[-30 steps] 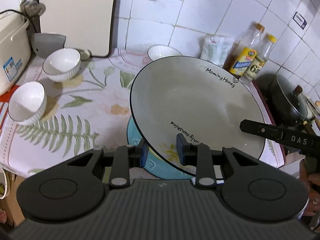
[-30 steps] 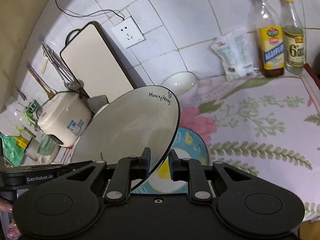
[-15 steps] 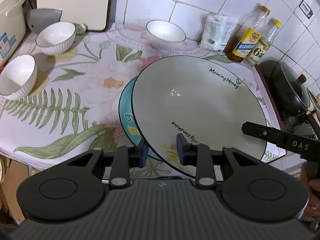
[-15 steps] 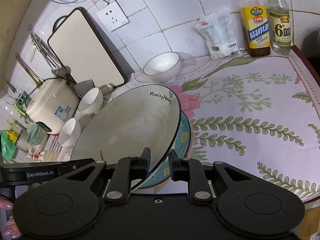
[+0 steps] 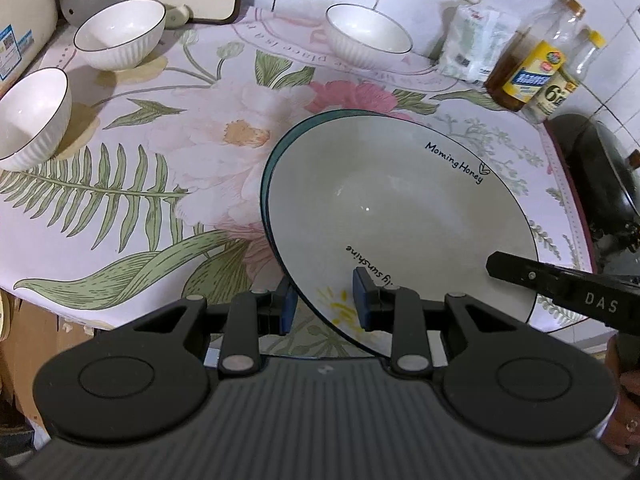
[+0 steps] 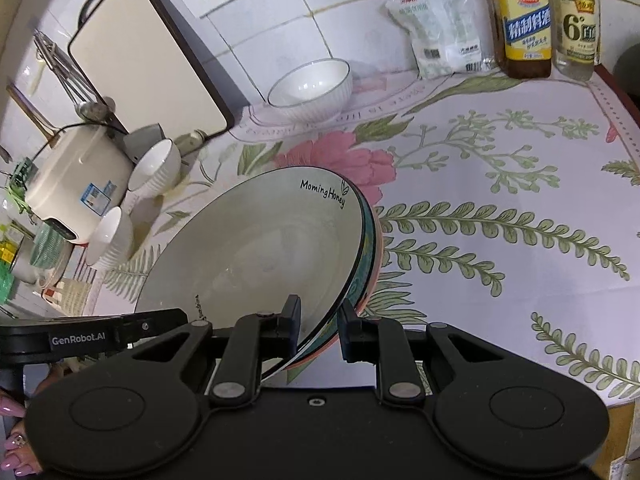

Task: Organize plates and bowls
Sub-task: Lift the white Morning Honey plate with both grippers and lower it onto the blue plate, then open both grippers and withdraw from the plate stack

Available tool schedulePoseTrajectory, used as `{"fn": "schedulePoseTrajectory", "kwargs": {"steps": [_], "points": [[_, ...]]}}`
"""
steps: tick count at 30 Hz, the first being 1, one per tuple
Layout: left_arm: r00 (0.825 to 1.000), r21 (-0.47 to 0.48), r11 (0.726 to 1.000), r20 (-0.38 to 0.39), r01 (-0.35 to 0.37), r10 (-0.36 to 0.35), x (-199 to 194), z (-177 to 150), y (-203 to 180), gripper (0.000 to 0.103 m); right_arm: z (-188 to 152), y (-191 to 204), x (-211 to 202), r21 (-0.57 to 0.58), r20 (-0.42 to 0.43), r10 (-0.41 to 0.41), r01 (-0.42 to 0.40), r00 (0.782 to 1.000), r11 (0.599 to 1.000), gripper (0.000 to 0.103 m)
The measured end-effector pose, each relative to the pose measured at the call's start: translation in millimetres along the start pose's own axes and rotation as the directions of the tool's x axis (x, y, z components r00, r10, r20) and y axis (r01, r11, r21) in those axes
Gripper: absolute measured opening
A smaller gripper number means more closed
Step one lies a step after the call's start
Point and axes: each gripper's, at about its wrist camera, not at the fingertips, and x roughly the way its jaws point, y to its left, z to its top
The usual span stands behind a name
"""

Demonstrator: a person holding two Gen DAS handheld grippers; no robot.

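Observation:
A large white plate [image 5: 392, 208] with a dark rim and black lettering lies on top of a teal plate [image 5: 267, 184] on the floral tablecloth. My left gripper [image 5: 322, 304] straddles the white plate's near rim with its fingers slightly apart. My right gripper [image 6: 318, 322] straddles the opposite rim of the white plate [image 6: 260, 248], with the teal plate [image 6: 362, 276] and a pink plate edge [image 6: 380, 248] below it. Three white ribbed bowls stand apart: one at the back [image 5: 368, 36], two at the left [image 5: 120, 34] [image 5: 32, 112].
A rice cooker [image 6: 76, 176] and a cutting board [image 6: 148, 56] stand at the left back. Two bottles [image 6: 524, 20] and a white packet [image 6: 440, 28] line the tiled wall. A dark wok [image 5: 600, 172] sits off the table's right edge.
Both grippers have lowered the white plate from a tilted, raised pose down onto the teal plate, which it now nearly covers. The jaws look a little wider.

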Motion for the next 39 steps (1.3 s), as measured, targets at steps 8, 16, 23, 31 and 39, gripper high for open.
{"fn": "schedulePoseTrajectory", "kwargs": {"steps": [8,16,23,31,39], "points": [[0.999,-0.006,1.0,-0.032,-0.019,0.019,13,4,5,0.027,4,5,17,-0.011,-0.052,-0.05,0.05,0.997,0.999,0.024],[0.998,-0.012,0.999,-0.051,-0.031,0.031,17,5,8,0.027,4,9,21,-0.022,-0.074,-0.082,0.08,0.994,0.997,0.025],[0.997,-0.058,0.997,-0.072,-0.043,0.038,22,3,10,0.027,-5,32,31,-0.129,-0.09,-0.213,0.201,0.973,0.971,0.037],[0.994,-0.052,0.996,-0.089,-0.067,0.062,26,5,7,0.027,-8,37,35,-0.16,-0.054,-0.259,0.247,0.964,0.956,0.042],[0.99,-0.009,0.996,-0.104,-0.093,0.091,25,17,5,0.027,-6,36,45,-0.243,-0.003,-0.274,0.265,0.962,0.933,0.042]]}}
